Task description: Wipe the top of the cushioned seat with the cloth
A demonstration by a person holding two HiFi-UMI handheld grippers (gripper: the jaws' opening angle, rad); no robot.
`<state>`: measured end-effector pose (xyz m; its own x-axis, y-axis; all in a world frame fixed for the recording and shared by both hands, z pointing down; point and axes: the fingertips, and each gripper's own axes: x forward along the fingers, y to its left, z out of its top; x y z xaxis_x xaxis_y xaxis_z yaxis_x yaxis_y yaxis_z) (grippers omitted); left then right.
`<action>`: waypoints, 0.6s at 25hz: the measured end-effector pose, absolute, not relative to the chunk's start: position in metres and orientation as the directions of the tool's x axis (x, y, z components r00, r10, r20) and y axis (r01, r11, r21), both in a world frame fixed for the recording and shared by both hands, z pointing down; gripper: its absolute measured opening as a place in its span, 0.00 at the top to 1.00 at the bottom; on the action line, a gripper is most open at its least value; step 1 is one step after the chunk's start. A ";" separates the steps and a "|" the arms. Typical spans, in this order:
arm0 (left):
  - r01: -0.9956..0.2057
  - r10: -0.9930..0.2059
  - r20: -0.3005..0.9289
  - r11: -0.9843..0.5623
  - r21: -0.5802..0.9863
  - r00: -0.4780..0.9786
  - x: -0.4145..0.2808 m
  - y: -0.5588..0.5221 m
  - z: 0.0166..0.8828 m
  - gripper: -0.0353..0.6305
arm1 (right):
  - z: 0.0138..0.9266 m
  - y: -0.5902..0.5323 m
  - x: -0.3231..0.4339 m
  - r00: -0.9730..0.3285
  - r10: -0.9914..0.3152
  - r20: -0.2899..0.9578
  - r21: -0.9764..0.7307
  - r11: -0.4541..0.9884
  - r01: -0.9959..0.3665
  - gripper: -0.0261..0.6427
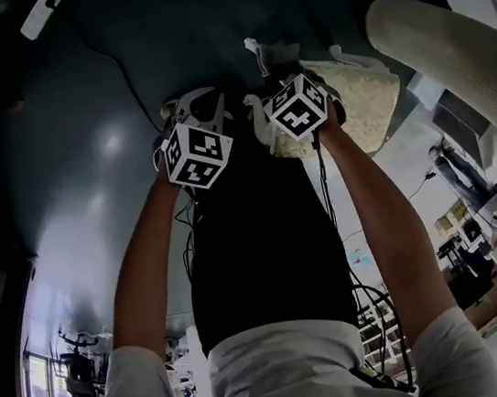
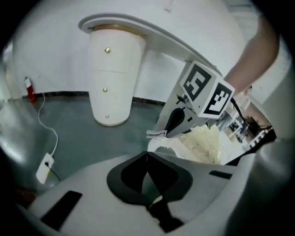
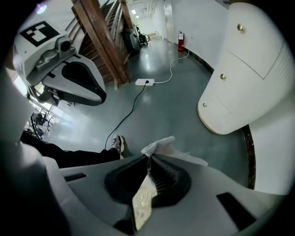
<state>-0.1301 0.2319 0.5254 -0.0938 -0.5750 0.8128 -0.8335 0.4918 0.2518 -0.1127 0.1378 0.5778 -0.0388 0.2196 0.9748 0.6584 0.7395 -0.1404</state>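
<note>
A cream padded seat (image 3: 239,69) with brass studs stands on the grey-green floor, off to the right; it also shows as the seat (image 1: 434,45) and the seat (image 2: 110,83), under a curved white ledge. My right gripper (image 3: 148,156) is shut on a pale cloth (image 3: 162,146), which sticks out past its tips. In the head view the cloth (image 1: 359,102) hangs beside the right gripper (image 1: 262,57), well short of the seat. My left gripper (image 2: 147,154) is shut with nothing between its jaws. It hangs close to the left of the right one as the left gripper (image 1: 195,104).
A white power strip (image 3: 145,82) with a cable lies on the floor (image 3: 175,101). A wooden staircase (image 3: 101,37) rises at the back, with a red fire extinguisher (image 3: 180,40) by the wall. The person's shoe (image 3: 116,144) is just below the grippers.
</note>
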 end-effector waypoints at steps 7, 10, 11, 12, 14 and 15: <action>-0.998 -0.569 0.821 -0.004 -0.060 -0.047 -0.122 0.155 0.536 0.92 | 0.564 0.135 -0.103 -0.044 0.348 0.937 -0.216 0.672 0.708 0.92; -0.970 -0.540 0.841 -0.202 -0.138 -0.007 -0.109 0.129 0.546 0.76 | 0.562 0.130 -0.094 -0.016 0.377 0.926 -0.220 0.573 0.789 0.92; -0.956 -0.527 0.850 -0.258 -0.142 0.016 -0.103 0.124 0.550 0.72 | 0.562 0.129 -0.092 -0.008 0.382 0.924 -0.214 0.536 0.817 0.92; -0.941 -0.509 0.860 -0.310 -0.139 0.041 -0.096 0.121 0.554 0.69 | 0.561 0.129 -0.090 -0.002 0.386 0.923 -0.206 0.499 0.842 0.92; -0.913 -0.471 0.879 -0.387 -0.128 0.076 -0.084 0.122 0.563 0.64 | 0.560 0.131 -0.087 0.009 0.400 0.917 -0.196 0.429 0.882 0.92; -0.904 -0.456 0.886 -0.409 -0.125 0.083 -0.081 0.123 0.567 0.63 | 0.560 0.132 -0.085 0.017 0.410 0.912 -0.195 0.395 0.897 0.92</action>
